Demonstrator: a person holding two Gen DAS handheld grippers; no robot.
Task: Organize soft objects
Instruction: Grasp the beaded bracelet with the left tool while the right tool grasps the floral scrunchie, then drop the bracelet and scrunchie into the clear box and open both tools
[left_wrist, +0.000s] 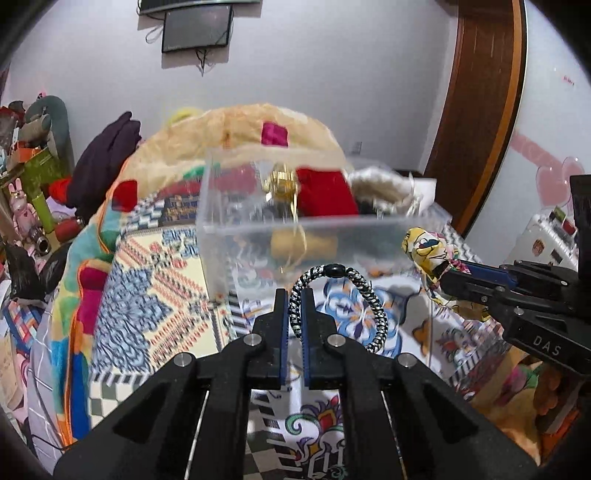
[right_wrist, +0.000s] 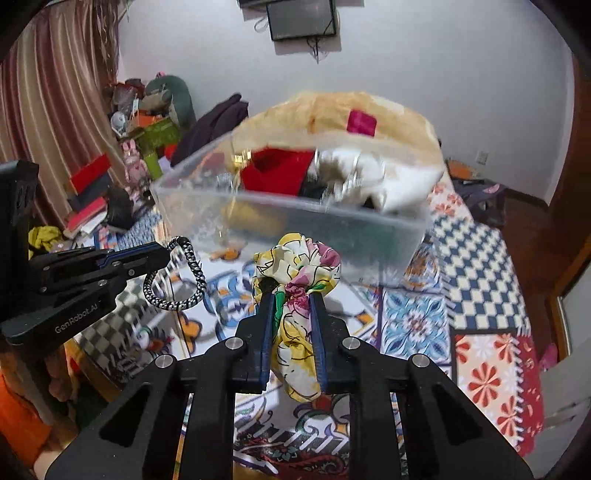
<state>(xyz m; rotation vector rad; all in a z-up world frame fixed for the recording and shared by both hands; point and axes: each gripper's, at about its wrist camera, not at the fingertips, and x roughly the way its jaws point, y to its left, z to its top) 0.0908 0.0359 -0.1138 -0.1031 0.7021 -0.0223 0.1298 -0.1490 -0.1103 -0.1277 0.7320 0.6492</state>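
1. Left wrist view: my left gripper (left_wrist: 294, 306) is pinched tight on a black-and-white braided hair tie (left_wrist: 338, 306). Only one side of the loop sits between the blue pads; the rest, with its black bead at the top, hangs free to the right of the fingers. The clear plastic bin (left_wrist: 295, 229) stands on the patterned bedspread (left_wrist: 155, 280) just beyond the tie, already holding a red cloth item (left_wrist: 325, 192) and a gold trinket (left_wrist: 284, 182). To the right of the bin, my right gripper (left_wrist: 443, 275) comes in from the side holding the floral scrunchie (left_wrist: 430, 251).

2. Right wrist view: my right gripper (right_wrist: 291, 302) is clamped on the floral scrunchie (right_wrist: 299, 280), the fabric bunched above and below the pads, directly in front of the bin (right_wrist: 369, 225). My left gripper (right_wrist: 164, 254) is left of the bin's near wall with the hair tie (right_wrist: 177, 280) dangling under its tips.

3. Risks, as I judge them:
   - The tie is thin and held by one strand, so a quick swing toward the bin could slip it out onto the bedspread.
   - The bin's near rim looks level with both items; coming in low could snag the loop or nudge the light bin.
   - Both grippers head for the same opening and could knock together.
   - The scrunchie's satin may cling to a pad on release.
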